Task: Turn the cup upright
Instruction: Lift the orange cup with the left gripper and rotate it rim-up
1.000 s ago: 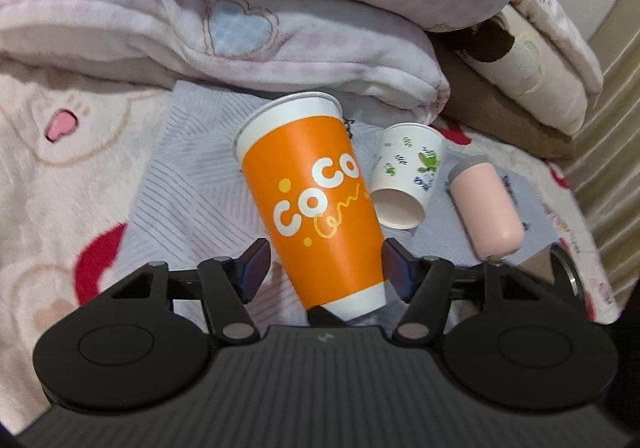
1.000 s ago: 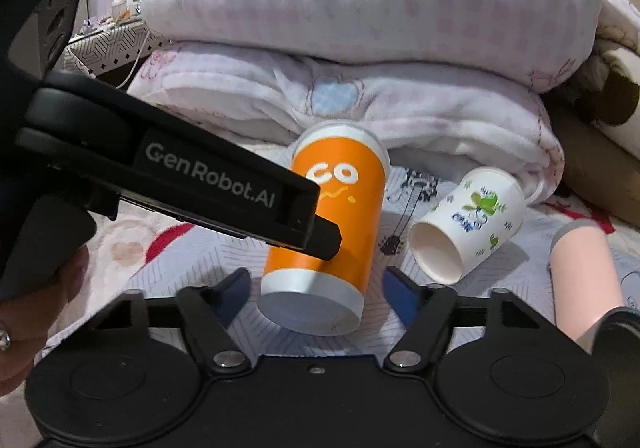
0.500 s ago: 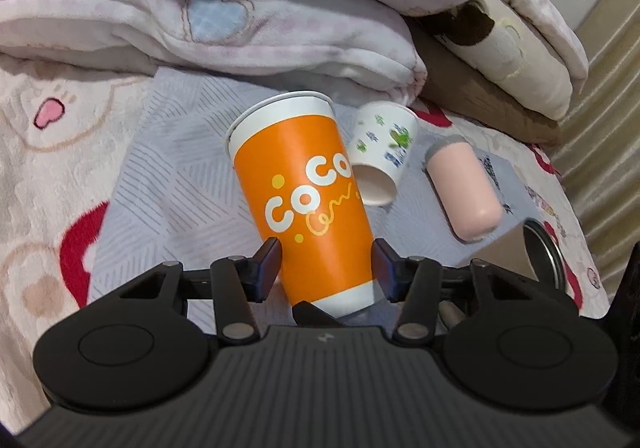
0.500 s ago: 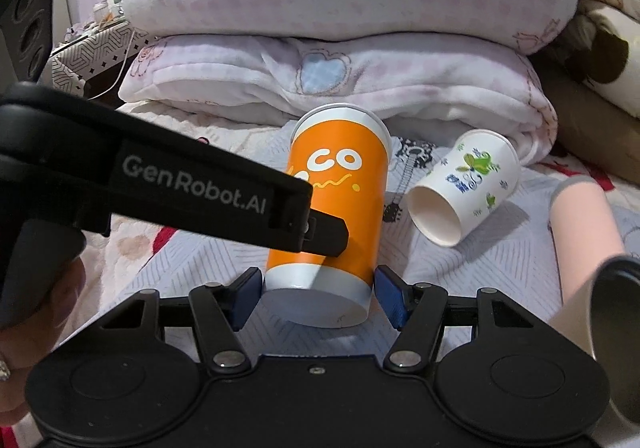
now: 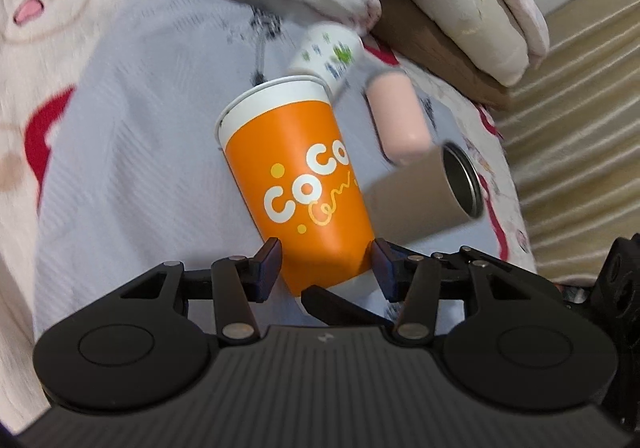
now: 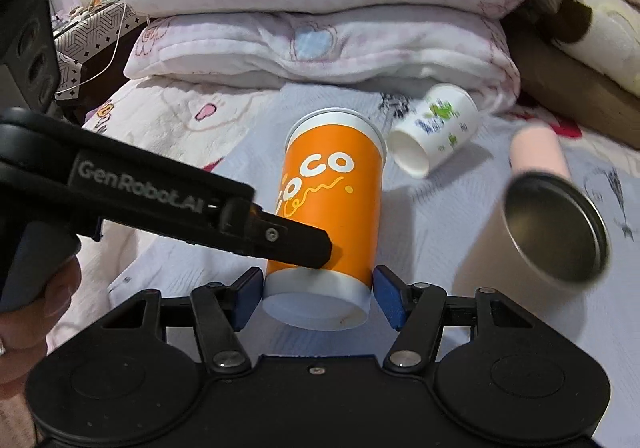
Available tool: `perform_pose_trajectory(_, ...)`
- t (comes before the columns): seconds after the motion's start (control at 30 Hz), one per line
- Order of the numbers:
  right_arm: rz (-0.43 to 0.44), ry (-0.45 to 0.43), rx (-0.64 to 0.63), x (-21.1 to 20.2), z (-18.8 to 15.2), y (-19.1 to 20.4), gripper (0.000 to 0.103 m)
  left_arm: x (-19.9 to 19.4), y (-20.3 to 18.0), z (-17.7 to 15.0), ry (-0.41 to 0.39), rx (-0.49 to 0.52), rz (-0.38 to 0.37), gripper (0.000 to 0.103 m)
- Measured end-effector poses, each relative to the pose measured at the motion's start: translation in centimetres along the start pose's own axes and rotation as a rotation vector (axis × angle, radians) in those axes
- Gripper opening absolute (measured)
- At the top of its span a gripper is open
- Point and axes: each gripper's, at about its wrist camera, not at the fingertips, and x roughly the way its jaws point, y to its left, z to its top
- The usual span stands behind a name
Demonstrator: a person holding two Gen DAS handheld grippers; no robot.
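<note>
now orange cup [image 5: 298,184] base clamped between both grippers' fingers [image 6: 249,298].

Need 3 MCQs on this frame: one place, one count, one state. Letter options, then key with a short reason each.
1. Where is the floral white cup relative to the orange cup in the right wrist view?
A. Up and to its right
B. Stacked inside it
C. Directly in front of it

2. How many cup-like containers show in the right wrist view?
A. Two
B. Four
C. Six

3. How does the right gripper stand to the orange cup?
A. Far off, jaws shut
B. Jaws either side of its white base end
C. Inside its mouth

Key: 1 A, it lies on its side beyond the orange cup's right edge. 2 B, orange, floral, pink tumbler, metal-lined tumbler. 3 B, blue pads flank the base.
</note>
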Motion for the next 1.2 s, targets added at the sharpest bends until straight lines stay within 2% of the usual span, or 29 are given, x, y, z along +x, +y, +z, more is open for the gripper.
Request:
perform_pose_trajectory(0.27,-0.008,0.098,0.081,-2.0,-3.2,-0.4,0.066,0.6,-2.2,-2.6,0.104,0.029,-0.005,0.048)
perform_pose_trajectory(0.37,0.017,0.146,0.105,-2.0,-3.9,-0.7,0.066,0.4,-2.5,-2.7,0.101,0.058,0.019,0.049)
perform_pose_trajectory(0.43,0.042,0.171,0.053,-1.9,-3.9,-0.7,0.066,0.1,-2.7,-2.4,0.081,0.094,0.042,0.054)
perform_pose_trajectory(0.5,0.032,0.157,0.017,-2.1,-3.8,-1.0,0.069,-0.2,-2.4,-1.9,0.063,0.109,0.050,0.061)
perform_pose_trajectory(0.53,0.031,0.151,0.008,-2.1,-3.5,-1.2,0.077,-0.2,-2.1,-1.7,0.057,0.106,0.047,0.063)
perform_pose_trajectory(0.57,0.036,0.138,0.010,-2.1,-3.2,-1.6,0.080,-0.1,-1.7,-1.5,0.059,0.097,0.041,0.065)
perform_pose_trajectory(0.67,0.092,0.122,0.020,-1.6,-2.0,-2.6,0.080,0.9,-0.7,-1.1,0.076,0.067,0.030,0.066)
perform_pose_trajectory(0.77,0.123,0.120,0.022,-0.4,-1.1,-3.0,0.081,2.0,-0.2,-1.0,0.097,0.040,-0.016,0.069)
perform_pose_trajectory(0.93,0.095,0.149,-0.012,0.8,-1.5,-2.8,0.077,3.4,0.1,-0.9,0.113,0.013,-0.054,0.074)
perform_pose_trajectory(1.0,0.098,0.155,0.012,0.9,-1.4,-3.2,0.077,3.9,0.2,-0.9,0.116,0.004,-0.062,0.079)
perform_pose_trajectory(1.2,0.104,0.162,0.043,0.8,-1.5,-3.4,0.076,4.3,-0.2,-1.0,0.119,0.009,-0.066,0.077)
